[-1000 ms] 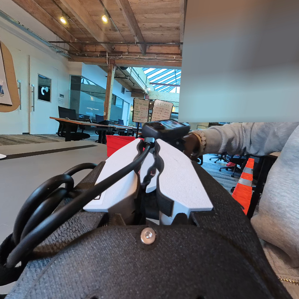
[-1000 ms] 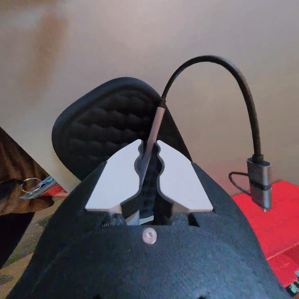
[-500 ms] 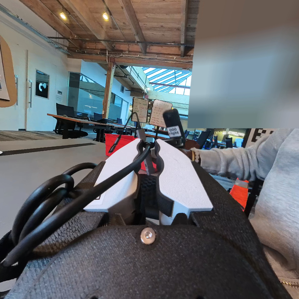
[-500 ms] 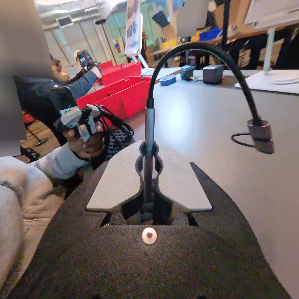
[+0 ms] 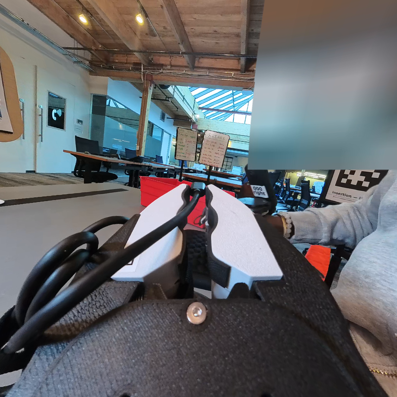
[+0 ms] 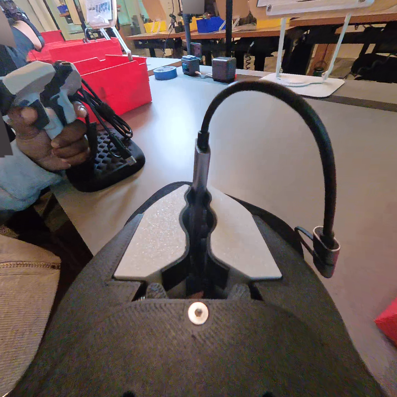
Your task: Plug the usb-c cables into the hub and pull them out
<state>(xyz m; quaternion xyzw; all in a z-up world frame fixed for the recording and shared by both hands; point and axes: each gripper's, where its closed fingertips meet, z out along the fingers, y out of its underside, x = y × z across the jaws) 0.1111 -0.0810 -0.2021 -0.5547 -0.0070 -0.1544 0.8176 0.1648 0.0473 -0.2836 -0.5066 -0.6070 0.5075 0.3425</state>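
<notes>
In the left wrist view, a grey table (image 5: 53,217) stretches ahead with a red bin (image 5: 159,189) standing on it just past the fingertips. Two small whiteboards on stands (image 5: 202,148) rise behind the bin, and desks with office chairs fill the room beyond. To the right, a grey sleeve (image 5: 335,217) with a beaded bracelet at the wrist reaches forward, and the black body of the other tool partly hides the room behind it. The left gripper (image 5: 196,189) is held level, its white fingers (image 5: 163,232) pressed together on the plug end of a black cable (image 5: 120,255). The cable runs back over the left finger and coils in loops at the lower left.

In the right wrist view, the same grey table (image 6: 247,133) carries red bins (image 6: 111,71) at the left, a roll of blue tape (image 6: 165,73), two small dark boxes (image 6: 223,68) and a white stand base (image 6: 300,82) farther back. A black foam pad (image 6: 111,169) lies near the table edge, with the loose end of a cable resting on it. Above the pad, a hand (image 6: 49,139) grips the other tool upright, cables dangling from it. The right gripper (image 6: 198,191) points forward over the table, clamped on the slim grey hub (image 6: 200,165), which stands up between the fingertips. The hub's short black lead (image 6: 290,107) arches to the right and ends in a hanging plug (image 6: 325,253) above the table.
</notes>
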